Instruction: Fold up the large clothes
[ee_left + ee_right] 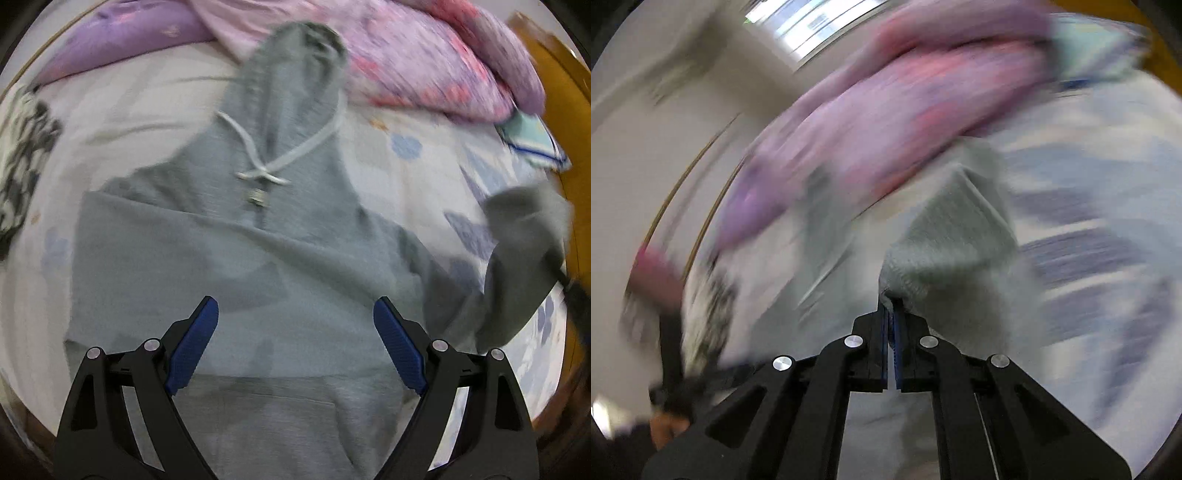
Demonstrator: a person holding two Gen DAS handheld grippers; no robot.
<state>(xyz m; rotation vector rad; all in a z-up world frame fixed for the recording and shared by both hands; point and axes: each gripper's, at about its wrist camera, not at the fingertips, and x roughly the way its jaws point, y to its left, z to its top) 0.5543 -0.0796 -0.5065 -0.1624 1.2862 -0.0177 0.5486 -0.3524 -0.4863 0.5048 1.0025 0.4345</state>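
The right claw [893, 314] is clamping the grey hoodie's [229, 266] sleeve [945, 243], lifted right of the torso, while the left claw [295, 347] is hovering wide open, empty.

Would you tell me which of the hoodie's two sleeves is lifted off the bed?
The sleeve at the right of the left wrist view: the right tongs pinch its cuff and hold it up. The other sleeve lies folded flat across the hoodie's chest.

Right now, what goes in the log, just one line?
left gripper: open above grey hoodie | right gripper: shut on hoodie sleeve | bed
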